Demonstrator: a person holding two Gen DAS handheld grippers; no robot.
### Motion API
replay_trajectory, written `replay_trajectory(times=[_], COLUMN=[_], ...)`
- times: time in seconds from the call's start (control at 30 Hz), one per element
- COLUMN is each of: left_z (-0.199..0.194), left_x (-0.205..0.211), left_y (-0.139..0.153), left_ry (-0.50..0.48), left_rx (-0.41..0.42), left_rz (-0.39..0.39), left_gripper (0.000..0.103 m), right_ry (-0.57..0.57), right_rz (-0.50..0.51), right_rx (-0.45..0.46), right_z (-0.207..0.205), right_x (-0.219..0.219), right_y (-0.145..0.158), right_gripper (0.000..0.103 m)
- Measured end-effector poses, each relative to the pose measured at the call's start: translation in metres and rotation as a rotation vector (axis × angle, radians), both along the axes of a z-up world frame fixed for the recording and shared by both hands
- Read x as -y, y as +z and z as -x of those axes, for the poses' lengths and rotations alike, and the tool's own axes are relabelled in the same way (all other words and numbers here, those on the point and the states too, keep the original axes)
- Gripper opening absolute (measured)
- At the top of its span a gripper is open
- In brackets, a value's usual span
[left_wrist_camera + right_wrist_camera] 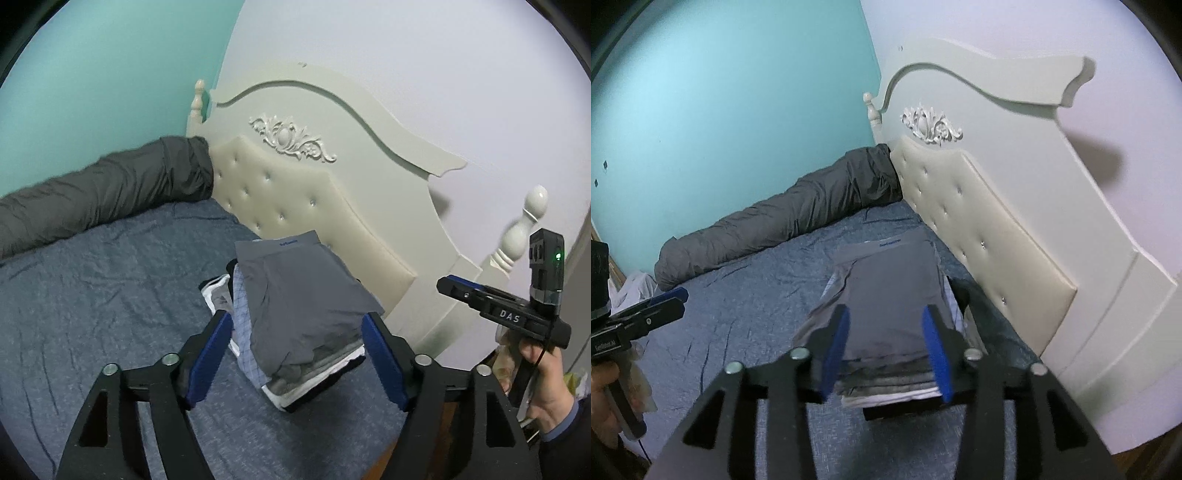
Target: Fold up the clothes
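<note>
A stack of folded clothes (299, 332) lies on the blue bed sheet (92, 314) near the headboard, topped by a grey folded garment (303, 291) with a waistband at its far end. The stack also shows in the right wrist view (890, 314). My left gripper (297, 358) is open, its blue pads either side of the stack's near end, holding nothing. My right gripper (886, 354) is open above the stack's near edge and empty. The right gripper also shows at the right of the left wrist view (458, 288), and the left gripper at the left edge of the right wrist view (672, 301).
A cream tufted headboard (314, 199) stands right behind the stack. A rolled dark grey duvet (103, 195) lies along the teal wall. A bedpost (521, 229) rises at the right. White cloth (635, 284) lies off the bed's far left.
</note>
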State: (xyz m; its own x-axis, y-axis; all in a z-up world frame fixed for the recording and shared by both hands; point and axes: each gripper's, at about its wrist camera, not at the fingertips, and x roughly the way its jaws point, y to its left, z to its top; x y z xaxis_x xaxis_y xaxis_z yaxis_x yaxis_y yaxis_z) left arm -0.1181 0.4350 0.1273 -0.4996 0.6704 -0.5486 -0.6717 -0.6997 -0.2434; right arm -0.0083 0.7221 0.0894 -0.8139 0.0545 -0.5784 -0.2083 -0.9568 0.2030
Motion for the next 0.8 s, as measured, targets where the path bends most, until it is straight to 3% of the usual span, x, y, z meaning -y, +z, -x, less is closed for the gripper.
replay_trajectory(times=[0.4, 0.8], left_z=[-0.059, -0.104], left_x=[0.027, 0.054], left_y=[0.014, 0.023], left_ry=[-0.009, -0.006], left_rx=[-0.059, -0.113], left_rz=[0.001, -0.013], left_gripper=[0.091, 0.1], right_ry=[-0.04, -0.103], right_rz=[-0.051, -0.048], right_rx=[-0.053, -0.078], right_z=[-0.06, -0.108], right_x=[0.039, 0.071], right_y=[0.021, 0.024], right_gripper=[0.075, 0.088])
